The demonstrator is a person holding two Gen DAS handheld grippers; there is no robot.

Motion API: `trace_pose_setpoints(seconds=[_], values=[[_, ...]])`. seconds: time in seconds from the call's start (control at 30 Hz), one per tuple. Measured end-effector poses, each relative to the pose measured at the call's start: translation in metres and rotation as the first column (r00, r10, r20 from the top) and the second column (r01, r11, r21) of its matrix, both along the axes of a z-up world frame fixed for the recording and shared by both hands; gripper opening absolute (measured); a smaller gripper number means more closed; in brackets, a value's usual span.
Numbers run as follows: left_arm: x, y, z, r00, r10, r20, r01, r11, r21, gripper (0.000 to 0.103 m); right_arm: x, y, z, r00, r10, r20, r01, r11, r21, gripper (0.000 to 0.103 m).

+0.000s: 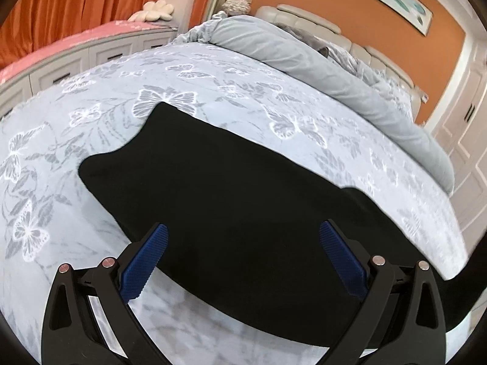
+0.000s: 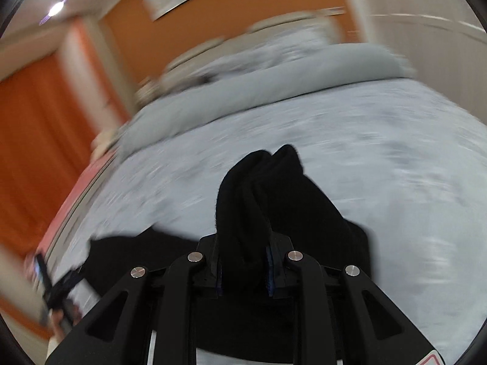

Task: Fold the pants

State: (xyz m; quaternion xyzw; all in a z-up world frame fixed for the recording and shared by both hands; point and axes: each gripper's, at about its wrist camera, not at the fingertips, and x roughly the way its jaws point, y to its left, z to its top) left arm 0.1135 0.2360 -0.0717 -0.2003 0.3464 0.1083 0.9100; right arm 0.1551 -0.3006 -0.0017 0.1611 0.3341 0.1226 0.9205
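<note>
Black pants (image 1: pixel 219 188) lie spread flat on the bed in the left wrist view. My left gripper (image 1: pixel 243 232) hovers over their near part, jaws wide open and empty, blue pads (image 1: pixel 144 261) apart. In the right wrist view my right gripper (image 2: pixel 243 254) is shut on a bunched fold of the black pants (image 2: pixel 258 191), which sticks up between the fingers above the bed. The rest of the pants (image 2: pixel 137 258) trails down to the lower left. The right view is blurred by motion.
The bed has a pale blue butterfly cover (image 1: pixel 243 91) and a rolled grey duvet (image 1: pixel 319 70) at the headboard. A pink-topped cabinet (image 1: pixel 76 48) stands at the left. White wardrobe doors (image 1: pixel 462 140) are on the right. The other gripper's handle (image 2: pixel 57 292) shows at lower left.
</note>
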Motion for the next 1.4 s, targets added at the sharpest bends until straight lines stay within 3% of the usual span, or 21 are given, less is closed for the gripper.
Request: trace_pose_setpoints(seconds=[0.17, 0.3, 0.37, 0.53, 0.63, 0.87, 0.97, 1.03, 1.1, 1.2, 1.33, 1.4], values=[[-0.009, 0.042, 0.005, 0.996, 0.092, 0.007, -0.091, 0.995, -0.051, 0.098, 0.033, 0.130, -0.050, 0.971, 0.206, -0.120, -0.218, 0.971, -0.095, 0.018], [-0.013, 0.065, 0.006, 0.991, 0.133, -0.004, -0.133, 0.990, -0.042, 0.098, 0.045, 0.182, -0.105, 0.939, 0.247, -0.240, -0.290, 0.943, -0.164, 0.019], [-0.016, 0.072, 0.007, 0.989, 0.146, -0.002, -0.146, 0.989, -0.039, 0.098, 0.044, 0.191, -0.120, 0.937, 0.240, -0.255, -0.294, 0.934, -0.201, 0.020], [-0.015, 0.071, 0.009, 0.991, 0.133, -0.003, -0.133, 0.991, -0.022, 0.098, 0.039, 0.194, -0.117, 0.940, 0.240, -0.245, -0.296, 0.928, -0.227, 0.020], [-0.008, 0.057, 0.007, 0.997, 0.078, -0.029, -0.078, 0.997, 0.004, 0.098, 0.034, 0.198, -0.116, 0.941, 0.239, -0.239, -0.298, 0.922, -0.249, 0.020], [0.012, 0.027, -0.012, 0.984, -0.118, -0.133, 0.111, 0.992, -0.064, 0.098, 0.029, 0.200, -0.089, 0.956, 0.242, -0.166, -0.280, 0.925, -0.259, 0.020], [0.017, 0.040, -0.019, 0.978, -0.088, -0.191, 0.081, 0.996, -0.044, 0.098, 0.039, 0.206, -0.111, 0.939, 0.234, -0.251, -0.301, 0.914, -0.271, 0.021], [0.015, 0.056, -0.021, 0.978, -0.087, -0.191, 0.071, 0.994, -0.085, 0.098, 0.037, 0.213, -0.114, 0.942, 0.230, -0.246, -0.299, 0.906, -0.300, 0.022], [0.006, 0.085, -0.019, 0.984, 0.009, -0.178, -0.024, 0.996, -0.080, 0.098, 0.034, 0.219, -0.109, 0.941, 0.240, -0.237, -0.310, 0.890, -0.333, 0.024], [-0.004, 0.121, -0.022, 0.988, 0.054, -0.147, -0.079, 0.981, -0.174, 0.098, 0.036, 0.212, -0.109, 0.939, 0.242, -0.245, -0.309, 0.906, -0.289, 0.024], [0.003, 0.140, -0.049, 0.977, 0.078, -0.198, -0.135, 0.946, -0.295, 0.092, 0.038, 0.209, -0.110, 0.938, 0.243, -0.248, -0.308, 0.913, -0.269, 0.024], [0.007, 0.136, -0.047, 0.977, 0.085, -0.193, -0.135, 0.954, -0.266, 0.090, 0.037, 0.212, -0.108, 0.941, 0.243, -0.237, -0.306, 0.909, -0.283, 0.023]])
